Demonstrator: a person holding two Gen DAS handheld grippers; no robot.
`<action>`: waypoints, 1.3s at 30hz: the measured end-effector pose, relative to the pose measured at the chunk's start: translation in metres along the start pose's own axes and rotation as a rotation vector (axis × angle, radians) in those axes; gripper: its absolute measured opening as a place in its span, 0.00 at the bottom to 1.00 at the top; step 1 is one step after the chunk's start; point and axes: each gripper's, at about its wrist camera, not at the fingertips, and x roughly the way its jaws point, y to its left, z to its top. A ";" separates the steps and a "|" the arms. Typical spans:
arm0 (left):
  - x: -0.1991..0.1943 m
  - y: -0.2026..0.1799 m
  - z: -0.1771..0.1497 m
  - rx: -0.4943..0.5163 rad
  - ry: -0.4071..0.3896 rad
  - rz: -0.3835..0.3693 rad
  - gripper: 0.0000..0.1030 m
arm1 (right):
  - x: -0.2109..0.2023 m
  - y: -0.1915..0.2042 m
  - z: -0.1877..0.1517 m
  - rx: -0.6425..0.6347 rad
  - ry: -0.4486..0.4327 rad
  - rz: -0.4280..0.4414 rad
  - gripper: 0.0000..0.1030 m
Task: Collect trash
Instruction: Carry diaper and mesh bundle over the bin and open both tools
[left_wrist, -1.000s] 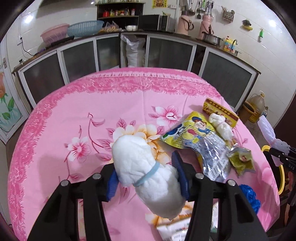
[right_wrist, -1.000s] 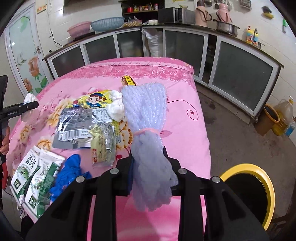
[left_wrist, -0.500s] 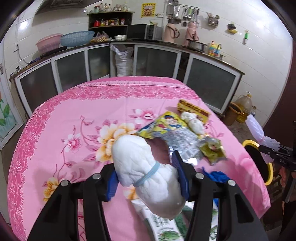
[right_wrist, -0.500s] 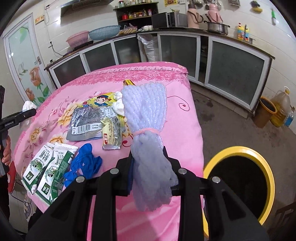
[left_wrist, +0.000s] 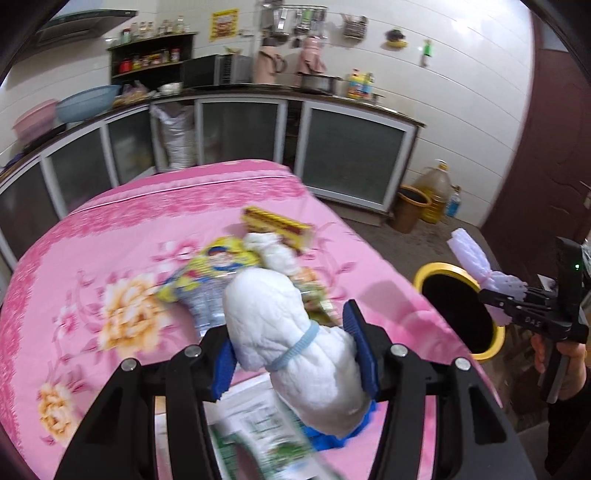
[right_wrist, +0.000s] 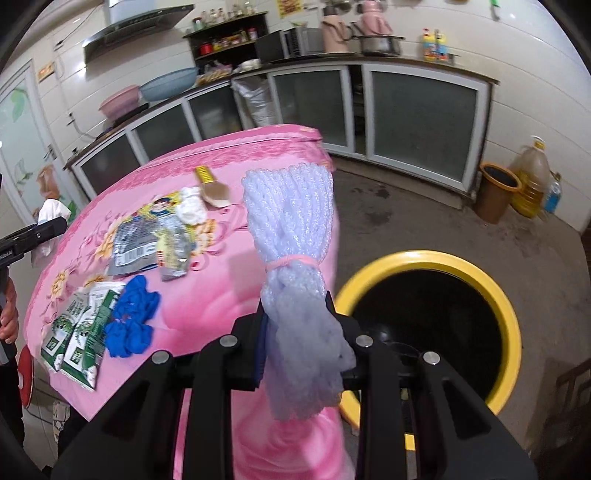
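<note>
My left gripper (left_wrist: 291, 350) is shut on a white wad of tissue (left_wrist: 288, 332) bound with a blue band, held above the pink floral tablecloth (left_wrist: 122, 258). My right gripper (right_wrist: 295, 343) is shut on a pale lilac foam net (right_wrist: 291, 236) tied with a pink band, held beside the table's corner, just left of the black bin with a yellow rim (right_wrist: 513, 314). In the left wrist view the right gripper (left_wrist: 498, 299) and its net (left_wrist: 476, 258) hang over that bin (left_wrist: 436, 269). Loose trash lies on the table: snack wrappers (right_wrist: 147, 236), a blue glove (right_wrist: 133, 317), green cartons (right_wrist: 81, 332), a white wad (right_wrist: 190, 208).
A yellow and red box (left_wrist: 277, 223) lies farther back on the table. Kitchen cabinets (right_wrist: 406, 107) run along the back wall. An orange bucket (right_wrist: 495, 192) and oil jug (right_wrist: 532, 181) stand on the floor at the right. A dark door (left_wrist: 554, 147) is at the far right.
Both grippers have swung to the right with their loads still held. The yellow-rimmed bin has come well into both views, and the right gripper now hangs at its rim.
</note>
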 end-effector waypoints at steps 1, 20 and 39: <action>0.005 -0.013 0.003 0.014 0.005 -0.019 0.49 | -0.004 -0.009 -0.003 0.010 -0.005 -0.013 0.25; 0.113 -0.191 0.023 0.162 0.119 -0.251 0.49 | -0.019 -0.112 -0.040 0.144 -0.003 -0.179 0.25; 0.198 -0.265 0.017 0.207 0.239 -0.301 0.49 | 0.016 -0.143 -0.054 0.204 0.079 -0.197 0.25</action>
